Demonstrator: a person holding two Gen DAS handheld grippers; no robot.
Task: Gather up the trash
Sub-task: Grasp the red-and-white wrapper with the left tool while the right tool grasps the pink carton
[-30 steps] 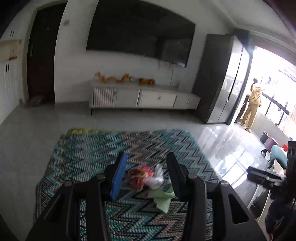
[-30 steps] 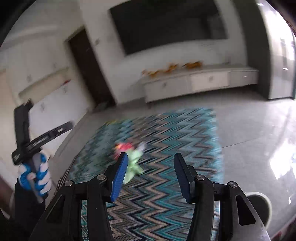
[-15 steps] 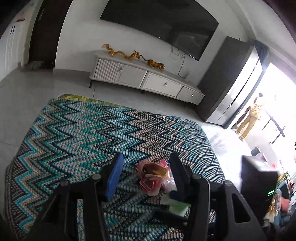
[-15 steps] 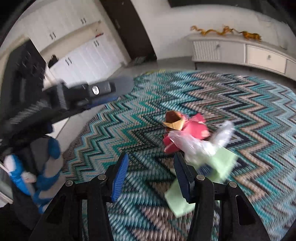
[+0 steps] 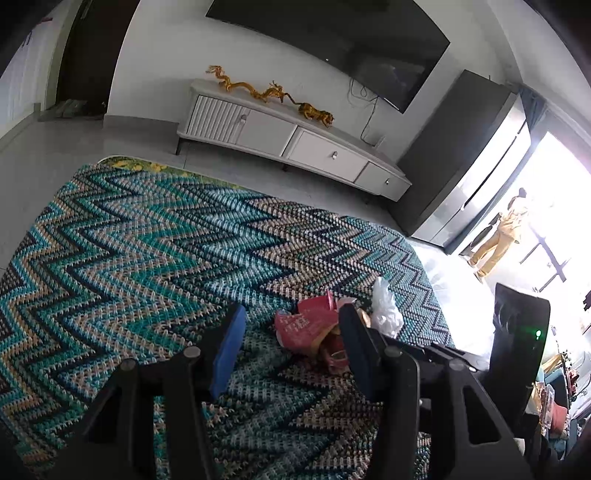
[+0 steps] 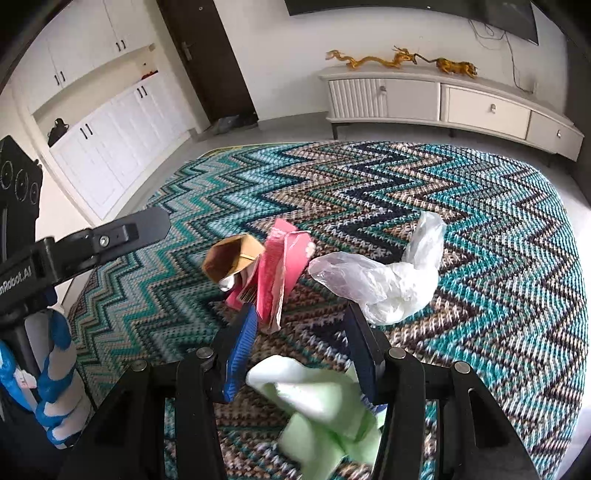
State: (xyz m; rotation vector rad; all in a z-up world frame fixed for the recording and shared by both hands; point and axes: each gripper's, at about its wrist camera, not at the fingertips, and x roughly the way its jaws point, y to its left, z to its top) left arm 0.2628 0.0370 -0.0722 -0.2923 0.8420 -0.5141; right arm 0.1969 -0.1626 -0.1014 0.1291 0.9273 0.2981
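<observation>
One "nRobot.AI" label on left gripper (image 6: pixel 147 225), red wrapper (image 5: pixel 306 326) print unreadable

You are in the living room of a home.
A large dark television (image 5: pixel 332 33) hangs on the wall in front of you above a low white media cabinet (image 5: pixel 288 140) with gold dragon ornaments (image 5: pixel 255 88); a zigzag rug (image 5: pixel 147 251) covers the tiled floor (image 5: pixel 44 147), and white built-in cupboards (image 6: pixel 110 133) line the side wall.

Daylight floods from the blown-out window (image 5: pixel 554 229); fisheye edges bend and darken, and the green paper (image 6: pixel 325 413) blurs.
</observation>
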